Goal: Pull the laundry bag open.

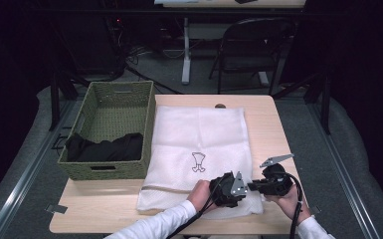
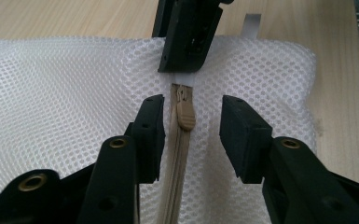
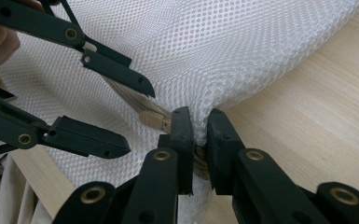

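Two grippers meet at the near right corner of a white mesh laundry bag (image 1: 199, 149) in the high view: the left gripper (image 1: 227, 189) lies over the bag's near edge, the right gripper (image 1: 258, 186) just beside it at the corner, each in a white-sleeved hand. The bag lies flat on the wooden table (image 1: 104, 209), its left edge against a green woven basket (image 1: 110, 130) with a dark garment (image 1: 107, 147) in its near end. Bare tabletop runs along the near left edge and in a narrow strip to the right of the bag; a folding chair (image 1: 248, 50) stands beyond the far end. The left gripper view adds what the high view cannot resolve: a tan zipper (image 2: 177, 158) runs up between that gripper's jaws, its pull tab (image 2: 185, 108) lying in the gap, and the pads stand apart on either side without touching it. The right gripper's jaws come in from the top, right at the zipper's end. The right gripper view gives the grip itself: the right gripper (image 3: 199, 123) is clamped on a pinched fold of mesh at the zipper's end, the cloth rising from its pads. The left gripper's open jaws straddle the zipper at left, and bare wood lies to the right.
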The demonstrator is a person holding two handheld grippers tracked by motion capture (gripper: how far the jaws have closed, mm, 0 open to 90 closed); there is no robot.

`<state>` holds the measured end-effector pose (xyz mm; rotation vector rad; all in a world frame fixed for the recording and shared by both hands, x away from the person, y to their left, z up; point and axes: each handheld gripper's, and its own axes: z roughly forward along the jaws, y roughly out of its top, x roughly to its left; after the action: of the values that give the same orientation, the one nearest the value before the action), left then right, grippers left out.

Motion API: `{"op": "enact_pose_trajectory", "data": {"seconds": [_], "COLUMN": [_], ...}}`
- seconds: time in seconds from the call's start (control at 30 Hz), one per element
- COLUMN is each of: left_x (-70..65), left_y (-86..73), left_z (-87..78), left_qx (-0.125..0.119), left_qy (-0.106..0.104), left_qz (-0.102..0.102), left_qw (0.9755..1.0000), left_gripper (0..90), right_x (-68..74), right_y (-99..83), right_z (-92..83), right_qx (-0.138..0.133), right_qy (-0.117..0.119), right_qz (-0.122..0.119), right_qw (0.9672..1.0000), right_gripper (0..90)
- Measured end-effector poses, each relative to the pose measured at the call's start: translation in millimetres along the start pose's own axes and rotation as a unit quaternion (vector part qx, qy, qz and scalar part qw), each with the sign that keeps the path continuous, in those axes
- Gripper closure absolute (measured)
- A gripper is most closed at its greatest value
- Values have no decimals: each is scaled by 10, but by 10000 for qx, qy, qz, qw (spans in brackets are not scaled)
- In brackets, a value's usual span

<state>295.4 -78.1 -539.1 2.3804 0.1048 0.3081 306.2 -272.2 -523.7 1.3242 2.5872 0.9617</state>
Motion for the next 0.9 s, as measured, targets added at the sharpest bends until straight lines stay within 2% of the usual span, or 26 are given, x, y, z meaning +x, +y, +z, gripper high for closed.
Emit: {"op": "enact_pose_trajectory", "data": {"seconds": [0.17, 0.47, 0.63, 0.83, 0.87, 0.9], "left_x": [-16, -14, -11, -2, 8, 8], "left_y": [-2, -38, -61, -90, -100, -100], "left_z": [40, 72, 90, 91, 91, 91], "left_qx": [42, 9, -10, -65, -102, -102], "left_qy": [-23, 148, 131, 81, 38, 38], "left_qz": [20, 56, 30, -81, -186, -186], "left_qw": [10000, 9999, 9999, 9999, 9998, 9998], "left_gripper": [690, 798, 811, 828, 828, 829], "right_x": [6, 27, 33, 49, 49, 49], "right_y": [2, 4, 6, 10, 11, 11], "right_z": [-10, -17, -17, -19, -18, -18], "right_qx": [-30, -39, -42, -57, -70, -70], "right_qy": [10, 51, 45, 42, 44, 44], "right_qz": [-17, 47, 26, 25, -9, -9], "right_qw": [10000, 10000, 10000, 10000, 10000, 10000], "right_gripper": [829, 829, 830, 830, 830, 830]}}
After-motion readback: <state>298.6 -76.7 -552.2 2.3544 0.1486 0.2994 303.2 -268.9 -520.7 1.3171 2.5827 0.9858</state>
